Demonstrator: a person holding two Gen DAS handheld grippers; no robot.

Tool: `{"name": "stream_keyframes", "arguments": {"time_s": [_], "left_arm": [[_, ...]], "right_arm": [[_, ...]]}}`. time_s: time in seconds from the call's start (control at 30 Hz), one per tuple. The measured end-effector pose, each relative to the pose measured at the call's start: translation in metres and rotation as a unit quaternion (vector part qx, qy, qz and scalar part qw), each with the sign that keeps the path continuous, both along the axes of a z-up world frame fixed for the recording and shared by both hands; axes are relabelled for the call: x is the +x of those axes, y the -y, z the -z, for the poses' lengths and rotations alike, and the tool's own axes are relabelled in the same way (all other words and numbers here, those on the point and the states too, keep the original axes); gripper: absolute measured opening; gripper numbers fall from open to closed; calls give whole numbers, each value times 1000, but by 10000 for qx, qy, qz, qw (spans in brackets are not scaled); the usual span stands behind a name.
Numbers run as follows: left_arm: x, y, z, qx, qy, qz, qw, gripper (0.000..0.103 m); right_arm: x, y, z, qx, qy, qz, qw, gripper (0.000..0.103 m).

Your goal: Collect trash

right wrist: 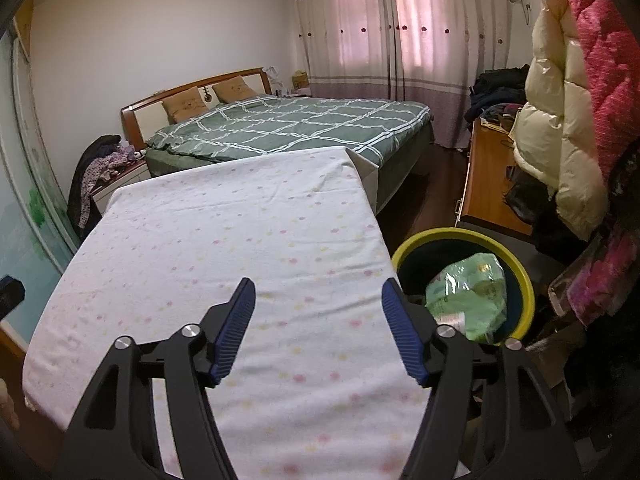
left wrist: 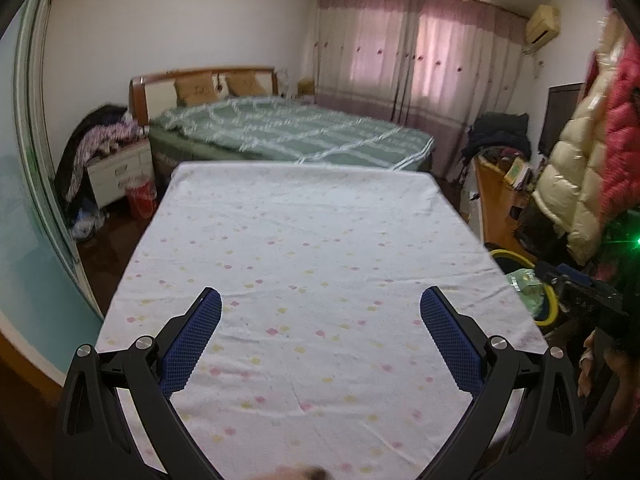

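A round bin with a yellow rim point(right wrist: 524, 280) stands on the floor at the right edge of the table, and a crumpled green plastic wrapper point(right wrist: 468, 296) lies inside it. The left wrist view catches the same bin point(left wrist: 550, 300) and wrapper point(left wrist: 528, 284) at its right side. My right gripper point(right wrist: 318, 292) hovers over the table's right part, open, with nothing between its blue pads; the bin is just right of its right finger. My left gripper point(left wrist: 320, 300) hangs open over the middle of the table, also holding nothing. No loose trash shows on the cloth.
The table wears a white cloth with small coloured dots point(left wrist: 304, 240). Behind it is a bed with a green checked quilt point(right wrist: 288, 124). Puffy coats point(right wrist: 560, 120) hang at the right, a wooden desk point(right wrist: 488, 184) below them. A nightstand point(left wrist: 120, 172) and red bin point(left wrist: 140, 196) stand left.
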State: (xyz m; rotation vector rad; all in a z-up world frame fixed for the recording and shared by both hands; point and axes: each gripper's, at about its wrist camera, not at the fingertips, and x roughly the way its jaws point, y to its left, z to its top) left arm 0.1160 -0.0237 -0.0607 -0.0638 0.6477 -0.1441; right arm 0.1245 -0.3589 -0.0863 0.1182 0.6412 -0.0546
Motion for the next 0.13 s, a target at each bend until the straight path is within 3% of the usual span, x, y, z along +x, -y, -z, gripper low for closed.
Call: {"name": "stream_keyframes", "arguments": {"time_s": [0.13], "left_arm": [[63,-13,27,232,-414,-273,9985,98]], "right_arm": [[56,-9,16,36,-282,-148,9995,78]]}}
